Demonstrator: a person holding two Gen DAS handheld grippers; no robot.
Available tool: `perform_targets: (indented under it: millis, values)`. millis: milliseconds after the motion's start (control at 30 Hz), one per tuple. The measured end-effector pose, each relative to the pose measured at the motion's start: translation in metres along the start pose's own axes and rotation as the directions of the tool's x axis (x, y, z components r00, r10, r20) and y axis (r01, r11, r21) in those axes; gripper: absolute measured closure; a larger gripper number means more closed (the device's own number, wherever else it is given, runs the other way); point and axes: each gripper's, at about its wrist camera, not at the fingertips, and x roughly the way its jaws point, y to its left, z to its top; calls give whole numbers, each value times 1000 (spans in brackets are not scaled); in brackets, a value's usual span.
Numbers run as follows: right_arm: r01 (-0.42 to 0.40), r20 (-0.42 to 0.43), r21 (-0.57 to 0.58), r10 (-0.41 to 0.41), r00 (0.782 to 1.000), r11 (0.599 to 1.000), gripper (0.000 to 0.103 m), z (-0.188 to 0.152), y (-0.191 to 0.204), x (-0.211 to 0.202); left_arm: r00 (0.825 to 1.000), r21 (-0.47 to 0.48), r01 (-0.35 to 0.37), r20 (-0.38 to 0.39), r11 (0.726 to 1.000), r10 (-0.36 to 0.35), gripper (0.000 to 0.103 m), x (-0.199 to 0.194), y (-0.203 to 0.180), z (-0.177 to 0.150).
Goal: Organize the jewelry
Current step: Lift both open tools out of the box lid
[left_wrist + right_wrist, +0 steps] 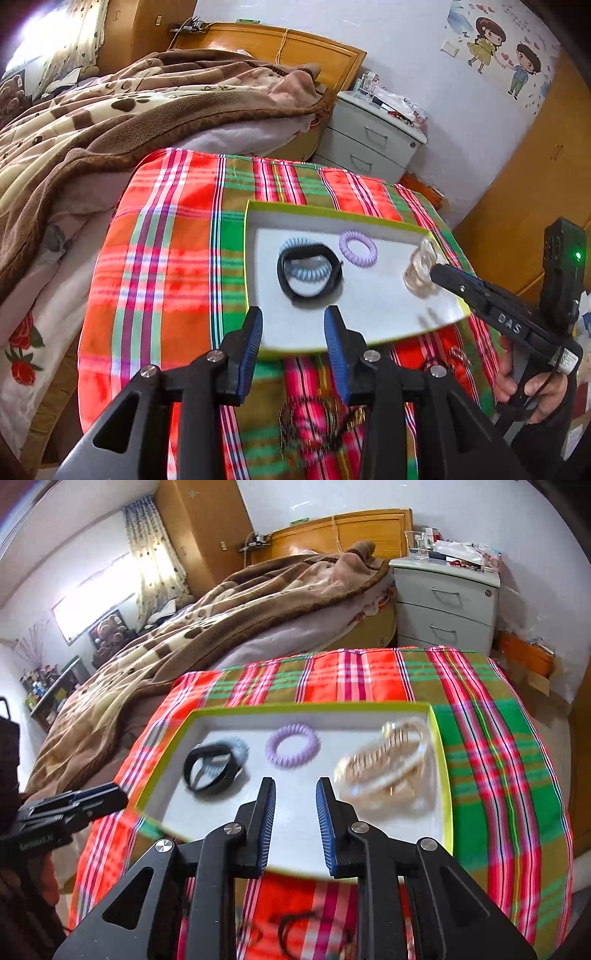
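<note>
A shallow tray with a lime-green rim [246, 258] [441, 757] lies on the plaid cloth. Inside it a black band [282, 275] [192, 771] rests over a pale blue spiral hair tie [310, 275] [240, 747]. A purple spiral hair tie [345, 251] [291, 762] lies beside them. A blurred heap of gold and clear bangles [417, 273] [388, 771] fills the tray's right end. My left gripper [293, 325] [120, 794] hovers open over the tray's near left edge, holding nothing. My right gripper [295, 794] [439, 273] is open and empty, just left of the bangles.
Blurred dark loops and a chain [314, 424] [295, 934] lie on the plaid cloth [166, 258] in front of the tray. A bed with a brown blanket [92, 122] is behind on the left, and a grey nightstand [447, 602] behind. A hand [532, 387] holds the right gripper.
</note>
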Motion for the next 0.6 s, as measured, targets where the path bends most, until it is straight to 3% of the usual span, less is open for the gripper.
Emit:
perform_targets:
  millis: [233, 600]
  values:
    - [-88, 5, -28, 88, 996, 996, 79, -42, 8, -25, 999, -2, 38, -2, 999, -38, 66, -17, -4, -30]
    - [-139, -77, -78, 133, 988, 987, 78, -84, 24, -9, 997, -6, 80, -18, 997, -80, 66, -23, -6, -60]
